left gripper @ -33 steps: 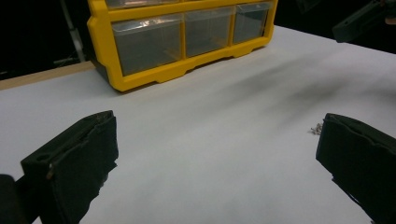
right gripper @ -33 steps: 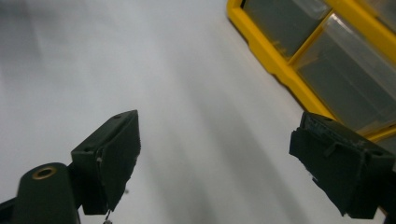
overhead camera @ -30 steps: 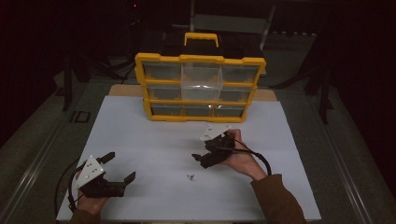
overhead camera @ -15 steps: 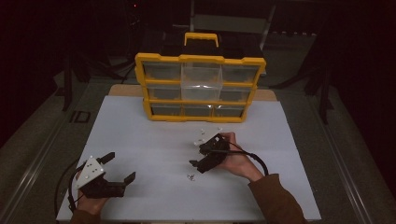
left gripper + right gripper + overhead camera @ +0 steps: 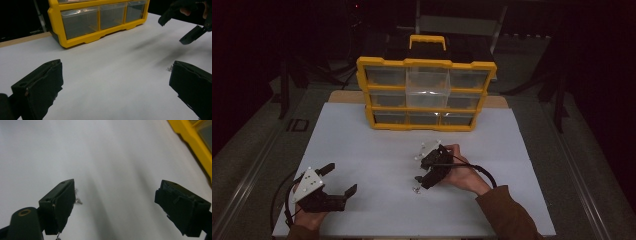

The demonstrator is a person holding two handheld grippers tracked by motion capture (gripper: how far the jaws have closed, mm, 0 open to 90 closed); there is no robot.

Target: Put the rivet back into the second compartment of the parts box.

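My right gripper point(image 5: 422, 171) hangs open just above the white table point(image 5: 377, 150), pointing left. A few tiny metal screws point(image 5: 416, 189) lie below its lower jaw. In the right gripper view the screws point(image 5: 78, 200) sit beside the left jaw and nothing is between the jaws point(image 5: 117, 202). My left gripper point(image 5: 341, 178) rests open at the front left, holding nothing. The left gripper view has the screws point(image 5: 170, 67) by its right jaw and the right gripper point(image 5: 186, 27) at the upper right.
A yellow organizer point(image 5: 427, 95) with clear drawers and a black back stands upright at the table's far middle; it also shows as the organizer point(image 5: 100, 22) and as its yellow edge point(image 5: 192, 142). A cable point(image 5: 479, 172) loops from the right gripper.
My right gripper has moved from nearer the organizer toward the front and left, lowering over the small screws. The left gripper has stayed put.
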